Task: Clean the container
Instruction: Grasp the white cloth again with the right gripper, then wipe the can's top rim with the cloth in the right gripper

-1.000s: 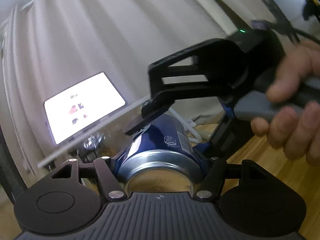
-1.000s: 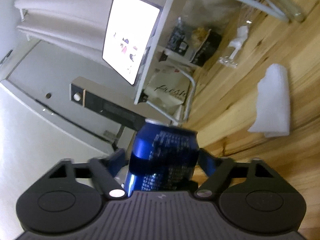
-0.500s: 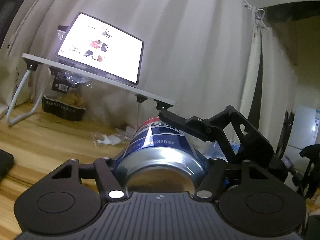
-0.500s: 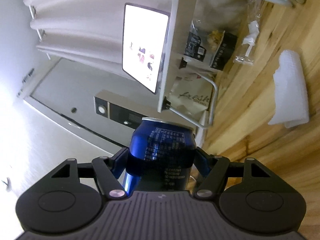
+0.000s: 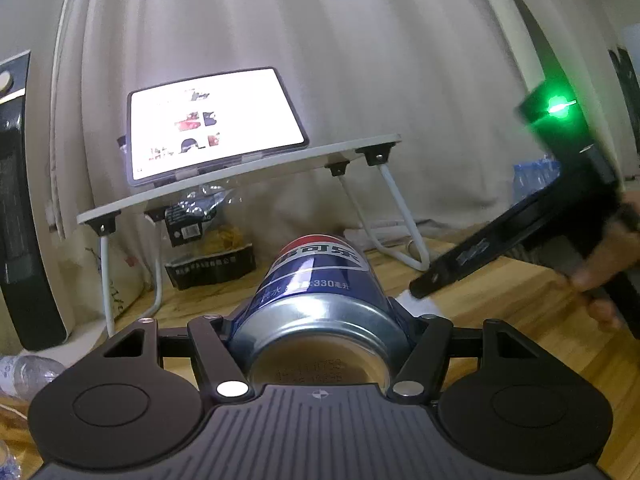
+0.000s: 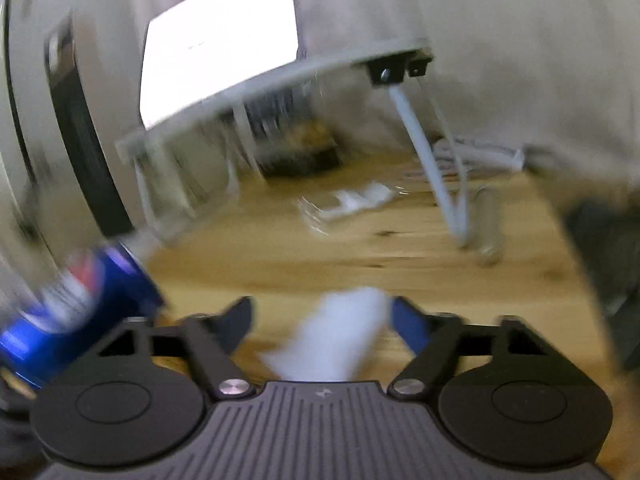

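A blue soda can [image 5: 316, 280] lies level in my left gripper [image 5: 320, 312], which is shut on its sides, the silver base facing the camera. The right wrist view is blurred and shows the same can [image 6: 80, 300] low at the left. My right gripper [image 6: 320, 310] points down at a white cloth [image 6: 332, 336] on the wooden surface. Its jaws are closing with the cloth between them, and the left finger still stands apart from it. In the left wrist view the right gripper [image 5: 440, 280] reaches in from the right, held by a hand [image 5: 608, 264].
A low white folding table [image 5: 240, 176] carries a lit tablet [image 5: 212, 120], with snack bags [image 5: 208, 256] beneath it. A pale curtain hangs behind. A dark-and-white appliance [image 5: 20, 220] stands at left, near a plastic bottle [image 5: 24, 372]. A clear wrapper [image 6: 352, 200] lies on the wood.
The right gripper, earlier around the can, has come off it, rolled level and swung down over the white cloth. The left gripper keeps the can and has rolled.
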